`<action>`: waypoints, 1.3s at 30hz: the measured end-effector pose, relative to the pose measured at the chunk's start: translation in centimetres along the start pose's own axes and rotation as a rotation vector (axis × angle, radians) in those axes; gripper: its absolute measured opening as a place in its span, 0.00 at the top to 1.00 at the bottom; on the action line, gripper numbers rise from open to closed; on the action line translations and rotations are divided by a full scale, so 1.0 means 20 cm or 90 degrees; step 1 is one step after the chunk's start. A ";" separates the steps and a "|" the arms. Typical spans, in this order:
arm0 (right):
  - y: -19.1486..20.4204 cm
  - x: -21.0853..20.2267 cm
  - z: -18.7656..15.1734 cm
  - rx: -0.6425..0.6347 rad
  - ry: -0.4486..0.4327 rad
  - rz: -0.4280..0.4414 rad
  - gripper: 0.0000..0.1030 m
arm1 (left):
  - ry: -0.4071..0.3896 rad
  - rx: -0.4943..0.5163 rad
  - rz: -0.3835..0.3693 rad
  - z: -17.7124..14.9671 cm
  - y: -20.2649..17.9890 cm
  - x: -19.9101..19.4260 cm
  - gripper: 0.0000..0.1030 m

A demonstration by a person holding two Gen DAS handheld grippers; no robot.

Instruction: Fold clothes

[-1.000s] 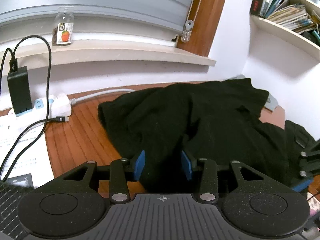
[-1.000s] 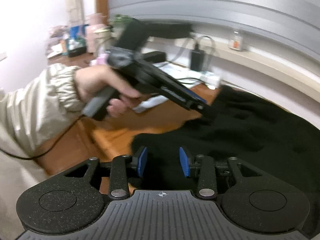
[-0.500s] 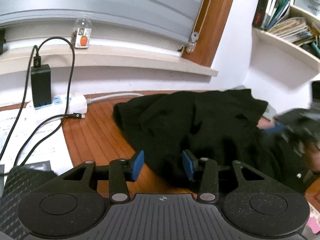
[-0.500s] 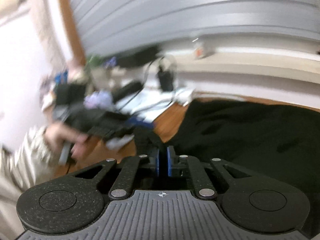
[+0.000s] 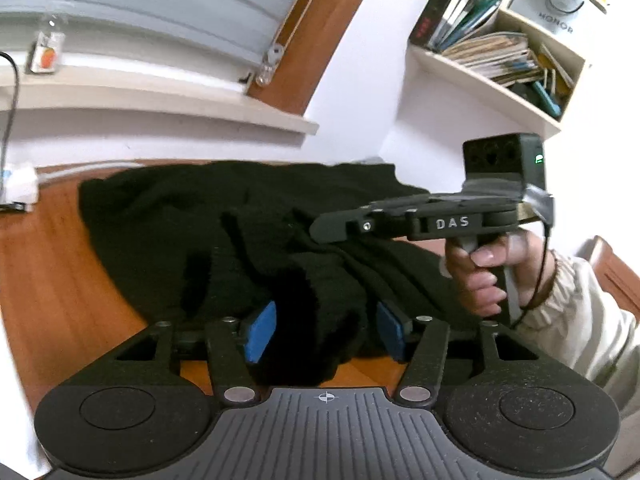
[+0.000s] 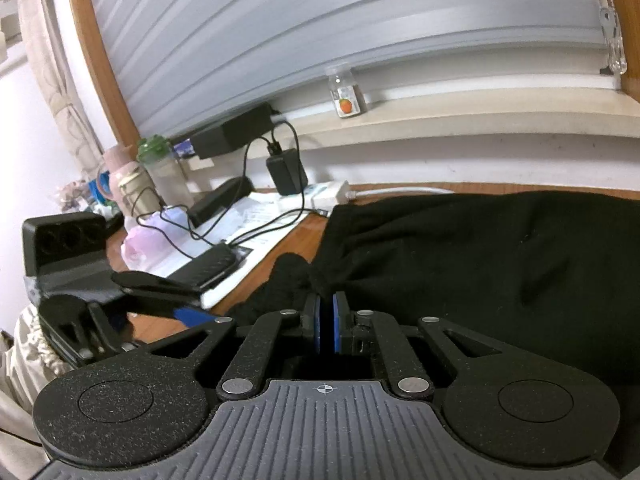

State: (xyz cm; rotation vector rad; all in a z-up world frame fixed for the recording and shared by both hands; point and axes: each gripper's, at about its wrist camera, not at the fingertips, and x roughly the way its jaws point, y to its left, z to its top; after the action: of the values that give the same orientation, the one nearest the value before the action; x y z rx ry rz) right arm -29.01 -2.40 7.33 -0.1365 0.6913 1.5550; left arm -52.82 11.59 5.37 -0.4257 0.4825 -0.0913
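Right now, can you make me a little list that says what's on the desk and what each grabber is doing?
clothing: black garment, crumpled on the wooden desk
left gripper: open, blue pads either side of a hanging fold of the garment
right gripper: shut, pinching a bunched bit of the garment's edge
right hand: squeezing the gripper's handle
windowsill: small bottle with an orange label
desk, far side: white power strip, black charger, papers
wall: bookshelf
folding: not yet visibly begun
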 end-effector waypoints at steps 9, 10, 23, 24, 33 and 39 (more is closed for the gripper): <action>0.04 -0.18 -0.05 -0.039 -0.018 -0.059 0.81 | -0.042 0.018 0.039 0.11 0.01 0.00 0.91; 0.06 -0.22 -0.07 -0.051 -0.022 -0.066 0.78 | -0.046 0.018 0.039 0.13 0.01 0.00 0.91; 0.08 -0.29 -0.24 -0.161 0.038 -0.140 0.65 | -0.051 0.019 0.022 0.19 0.04 0.02 0.91; 0.05 -0.30 -0.23 -0.149 0.033 -0.138 0.72 | -0.049 0.024 0.018 0.19 0.05 0.01 0.91; -0.16 -0.37 -0.16 -0.040 -0.009 -0.117 0.93 | -0.023 0.063 -0.001 0.07 0.03 -0.05 0.91; -0.21 -0.34 -0.17 0.005 0.009 -0.139 0.93 | -0.001 0.104 -0.028 -0.04 -0.03 -0.09 0.91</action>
State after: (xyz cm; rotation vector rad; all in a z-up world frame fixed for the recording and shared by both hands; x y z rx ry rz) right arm -25.29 -10.28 6.48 -0.2108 0.6705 1.3434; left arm -54.80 11.10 5.76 -0.2757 0.4601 -0.1724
